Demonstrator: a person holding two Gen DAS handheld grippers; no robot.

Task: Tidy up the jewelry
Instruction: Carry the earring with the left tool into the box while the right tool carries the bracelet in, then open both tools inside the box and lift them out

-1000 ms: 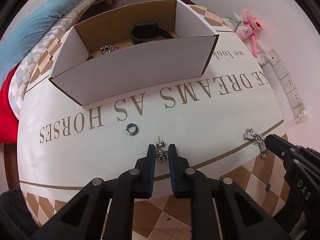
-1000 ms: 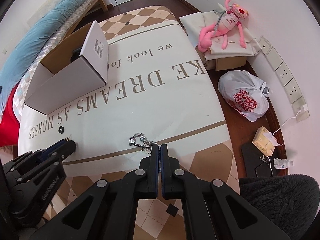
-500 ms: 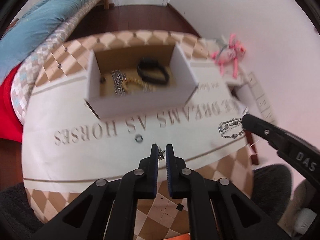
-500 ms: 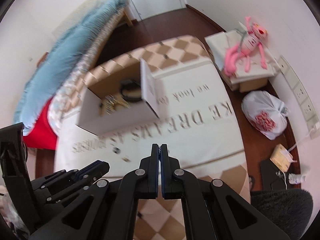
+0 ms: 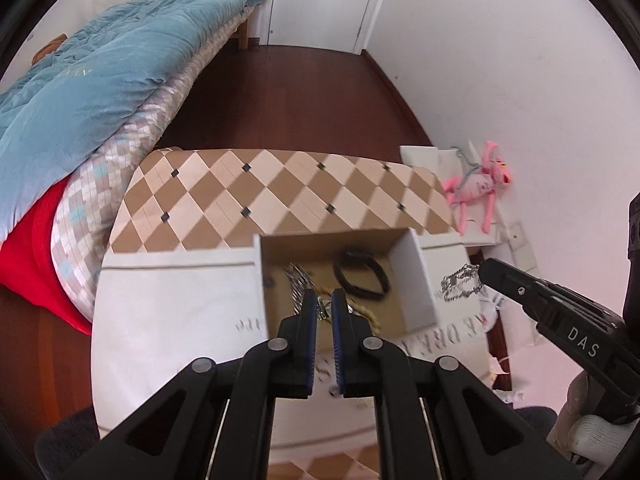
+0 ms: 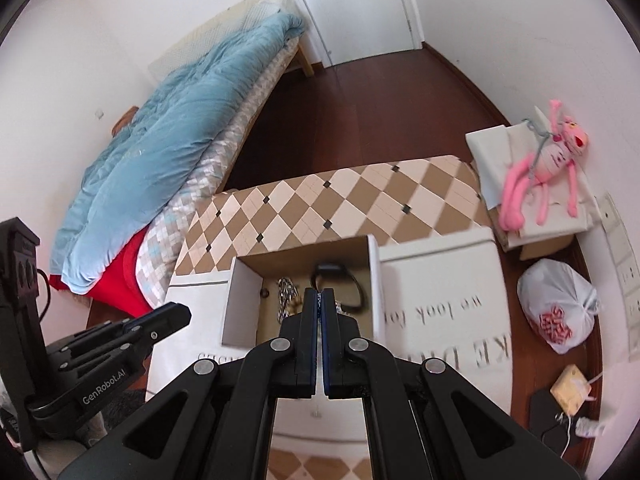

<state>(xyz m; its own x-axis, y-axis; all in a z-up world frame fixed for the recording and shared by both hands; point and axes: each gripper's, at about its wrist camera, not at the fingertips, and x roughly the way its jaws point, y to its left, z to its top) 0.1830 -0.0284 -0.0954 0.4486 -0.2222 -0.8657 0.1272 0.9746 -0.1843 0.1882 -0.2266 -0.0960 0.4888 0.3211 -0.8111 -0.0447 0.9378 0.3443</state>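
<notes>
An open cardboard box [image 5: 416, 280] [image 6: 244, 312] stands on the cloth-covered table. In it lie a black band [image 5: 362, 276] [image 6: 340, 280], a silver chain [image 5: 298, 280] [image 6: 286, 296] and a gold piece. My left gripper [image 5: 323, 304] is shut on a small earring [image 5: 322, 306], held high above the box. My right gripper [image 6: 320, 304] is shut on a silver chain bracelet [image 5: 460, 282] that dangles from its tip, to the right of the box in the left wrist view. In its own view the bracelet is hidden.
A bed with a blue quilt [image 5: 80, 72] is to the left. A pink plush toy [image 6: 548, 160] lies on a box at right. A white plastic bag [image 6: 560, 308] sits on the wooden floor. A small item [image 5: 332, 390] lies on the cloth [image 5: 180, 320] near my fingers.
Both grippers rose well above the table and moved forward over the box. The left carried the earring up; the right carried the silver bracelet up off the cloth.
</notes>
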